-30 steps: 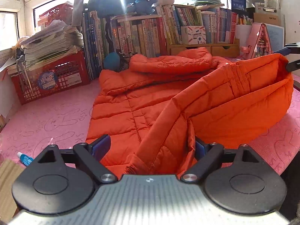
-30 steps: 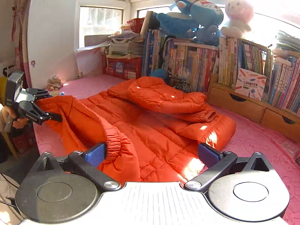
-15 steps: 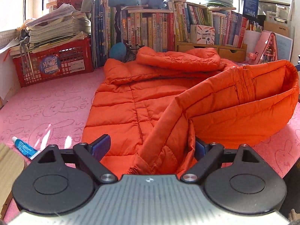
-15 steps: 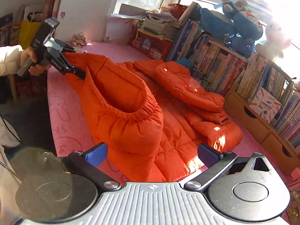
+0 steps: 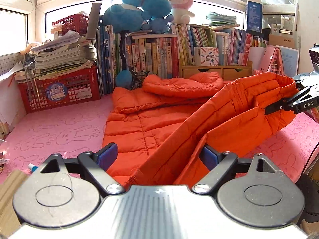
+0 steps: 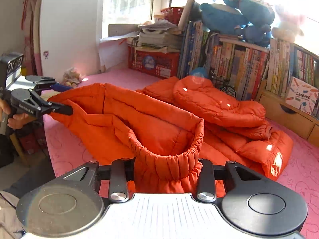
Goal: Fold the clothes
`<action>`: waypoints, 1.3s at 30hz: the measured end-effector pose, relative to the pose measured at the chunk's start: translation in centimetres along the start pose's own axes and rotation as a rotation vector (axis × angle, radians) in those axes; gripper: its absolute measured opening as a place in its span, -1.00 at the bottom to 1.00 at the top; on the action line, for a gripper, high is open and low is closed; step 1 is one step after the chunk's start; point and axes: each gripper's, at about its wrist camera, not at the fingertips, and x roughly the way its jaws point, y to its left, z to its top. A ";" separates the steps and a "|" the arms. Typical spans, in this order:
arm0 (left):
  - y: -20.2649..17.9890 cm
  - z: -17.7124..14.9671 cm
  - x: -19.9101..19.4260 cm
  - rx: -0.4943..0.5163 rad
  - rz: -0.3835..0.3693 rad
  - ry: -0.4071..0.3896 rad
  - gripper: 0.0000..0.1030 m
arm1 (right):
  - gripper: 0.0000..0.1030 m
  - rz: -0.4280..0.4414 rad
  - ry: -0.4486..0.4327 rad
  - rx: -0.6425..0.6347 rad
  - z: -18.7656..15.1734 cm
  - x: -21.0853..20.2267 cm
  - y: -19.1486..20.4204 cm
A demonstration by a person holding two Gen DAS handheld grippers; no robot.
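An orange puffer jacket (image 5: 151, 123) lies on a pink rabbit-print sheet (image 5: 59, 131), one sleeve folded across its top. Its near side is lifted and stretched between both grippers. My left gripper (image 5: 157, 155) holds a bulky corner of the jacket, its blue pads (image 5: 105, 155) still wide apart. The right wrist view shows that left gripper (image 6: 70, 99) at the far left, raised above the sheet in a person's hand (image 6: 18, 117). My right gripper (image 6: 165, 169) is shut on the jacket's elastic hem (image 6: 167, 159). In the left wrist view the right gripper (image 5: 279, 94) pinches the far right end.
Along the back wall stand a red crate (image 5: 59, 91) stacked with papers, a row of books (image 5: 155, 55), plush toys (image 5: 139, 6) and wooden drawers (image 5: 215, 71). A small tube (image 5: 32, 167) lies near the sheet's left front. The sheet's front edge drops off by the left gripper.
My right gripper's fingers have come together on the elastic hem. The lifted side of the jacket now stretches straighter between the two grippers, and both have shifted.
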 end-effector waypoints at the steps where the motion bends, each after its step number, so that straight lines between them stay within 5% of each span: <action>1: 0.3 0.5 -0.6 -0.004 -0.019 -0.036 0.73 | -0.29 -0.001 -0.026 0.084 0.5 -0.2 -1.2; 6: 2.8 2.6 -1.6 -0.097 -0.124 -0.183 0.75 | -0.30 -0.033 -0.036 0.445 0.7 1.2 -7.9; 11: 5.8 4.1 1.8 -0.179 -0.132 -0.175 0.75 | -0.30 -0.039 0.005 0.630 -1.3 5.2 -11.9; 18: 9.2 5.1 10.2 -0.219 -0.100 -0.052 0.85 | -0.21 -0.132 0.000 0.650 -3.0 6.7 -13.5; 25: 11.2 3.7 17.3 -0.339 -0.073 0.083 0.91 | 0.26 -0.138 -0.003 0.561 -3.7 5.6 -12.6; 27: 11.1 3.2 17.9 -0.361 -0.097 0.085 0.78 | 0.34 -0.124 -0.007 0.554 -3.6 5.6 -12.6; 29: 10.6 2.7 18.0 -0.372 -0.132 0.075 0.41 | 0.59 -0.098 -0.015 0.554 -3.5 5.7 -12.7; 34: 7.5 2.1 17.4 -0.224 -0.114 0.092 0.39 | 0.75 -0.064 0.004 0.520 -3.7 6.5 -11.8; 36: 6.6 2.0 16.7 -0.199 -0.041 0.086 -0.03 | 0.60 -0.091 -0.004 0.499 -3.8 6.3 -11.2; 38: 6.2 2.4 15.9 -0.230 -0.001 0.083 -0.43 | -0.12 -0.119 -0.022 0.511 -3.7 5.3 -10.8; 39: 6.2 2.5 15.1 -0.244 0.003 0.075 -0.51 | -0.26 -0.133 -0.030 0.516 -3.6 4.8 -10.7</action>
